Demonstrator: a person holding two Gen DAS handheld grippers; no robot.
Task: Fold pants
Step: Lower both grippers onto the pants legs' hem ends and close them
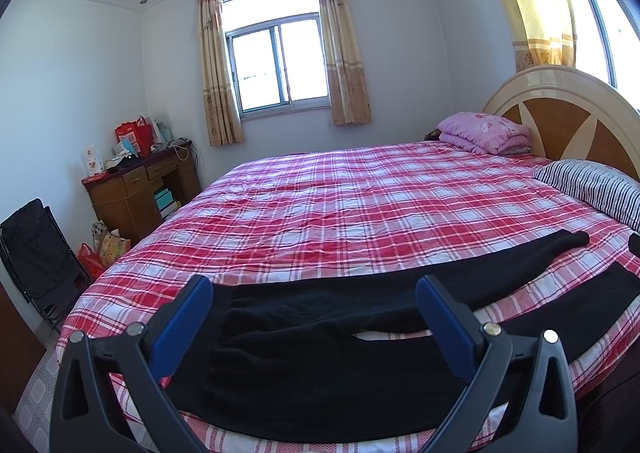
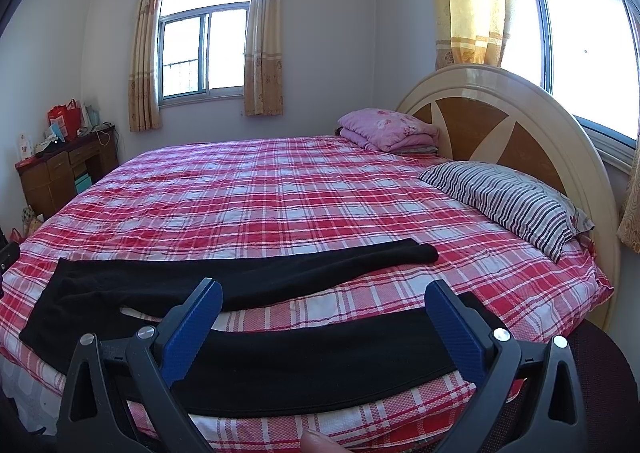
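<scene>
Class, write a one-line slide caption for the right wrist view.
Open right gripper hovers over the near leg of black pants spread flat on a red plaid bed.

Pants (image 2: 224, 285): on bed (image 2: 280, 189), near edge
Pillow (image 2: 508, 201): right, by headboard (image 2: 520, 125)
Desk (image 1: 140, 189): left of bed

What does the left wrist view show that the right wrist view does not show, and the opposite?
Only the left wrist view shows the black folding chair by the wall, and the open left gripper above the waist part of the black pants.

Only the right wrist view shows the large side window, the whole striped pillow, and the open right gripper above the nearer pant leg.

Both show the red plaid bed sheet, the folded pink blanket, the wooden desk and the pants with both legs spread apart.
</scene>
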